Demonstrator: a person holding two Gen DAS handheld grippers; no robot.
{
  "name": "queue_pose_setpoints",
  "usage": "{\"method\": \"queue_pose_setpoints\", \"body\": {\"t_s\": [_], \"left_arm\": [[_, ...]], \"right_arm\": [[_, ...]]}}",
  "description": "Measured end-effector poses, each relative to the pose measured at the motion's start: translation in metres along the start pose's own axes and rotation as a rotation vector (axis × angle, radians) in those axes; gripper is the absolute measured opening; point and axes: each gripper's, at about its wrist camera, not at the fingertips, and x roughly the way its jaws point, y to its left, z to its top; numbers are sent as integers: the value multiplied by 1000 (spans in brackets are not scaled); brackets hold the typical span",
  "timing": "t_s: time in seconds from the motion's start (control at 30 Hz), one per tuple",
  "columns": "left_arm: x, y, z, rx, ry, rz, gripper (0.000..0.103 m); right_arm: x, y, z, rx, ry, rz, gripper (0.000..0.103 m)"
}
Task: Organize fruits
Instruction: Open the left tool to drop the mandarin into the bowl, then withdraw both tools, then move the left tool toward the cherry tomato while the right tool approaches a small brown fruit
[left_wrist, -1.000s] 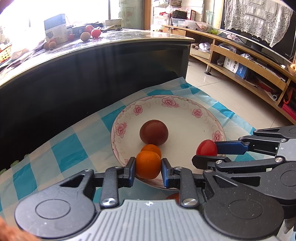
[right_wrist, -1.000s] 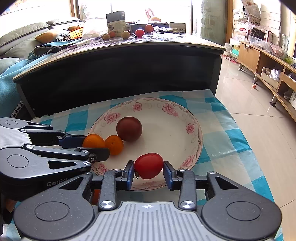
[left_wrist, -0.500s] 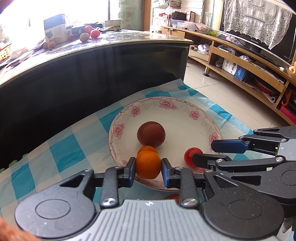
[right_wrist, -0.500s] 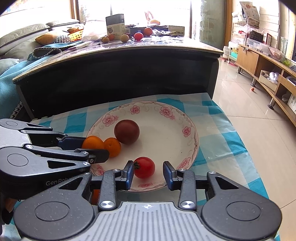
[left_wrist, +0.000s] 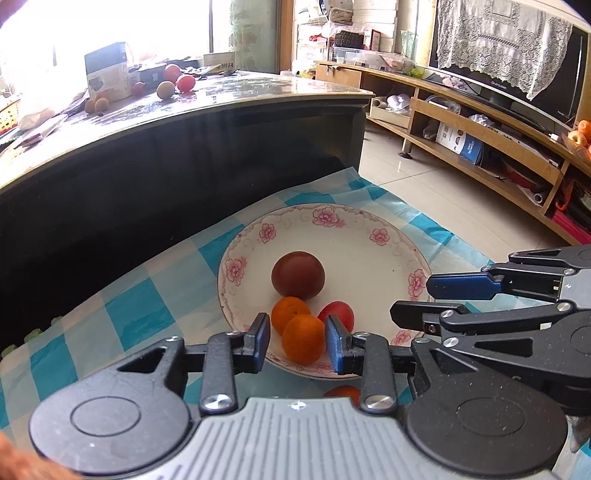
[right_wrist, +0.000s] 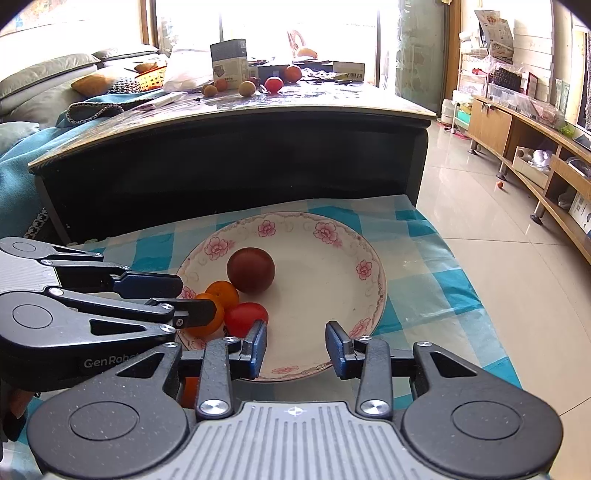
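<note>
**Both fruits dropped on the plate, tongs backing off**

Since a second ago my right tongs (right_wrist: 296, 341) have let go of the small red tomato (right_wrist: 245, 318), which now lies on the white flower-rimmed plate (right_wrist: 332, 280) left of centre in the right view, touching the oranges. My left tongs (left_wrist: 297, 341) have spread too: the round orange mandarin (left_wrist: 303, 342) sits between the blue pads at lower centre of the left view, and I can see gaps on both sides, so it is released, resting beside a second small orange mandarin (left_wrist: 289, 311) and the dark brown-red round fruit (left_wrist: 298, 275).

I judge the placing step finished. Another orange fruit (left_wrist: 343, 393) peeks out below the plate's near edge, beneath my left tongs. Next I should lift both tongs clear without nudging the cluster, then reach for that one.
</note>
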Motion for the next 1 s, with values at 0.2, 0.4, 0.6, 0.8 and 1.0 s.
{"method": "queue_pose_setpoints", "body": {"t_s": [0.2,0.4,0.6,0.8,1.0], "left_arm": [[-14,7,-5,6,-2,-3,41],[-34,14,-23,36,17,-16,42],[-50,19,-51,59,77,-59,42],[-56,18,-71,80,125,-89,42],[-51,14,-79,85,153,-101,42]], "right_arm": [[-8,5,-2,-18,-2,21,32],[-15,15,-10,-48,21,58,32],[-23,23,-23,-53,67,103,32],[-21,32,-38,-79,109,119,32],[-19,37,-39,-69,123,140,32]]}}
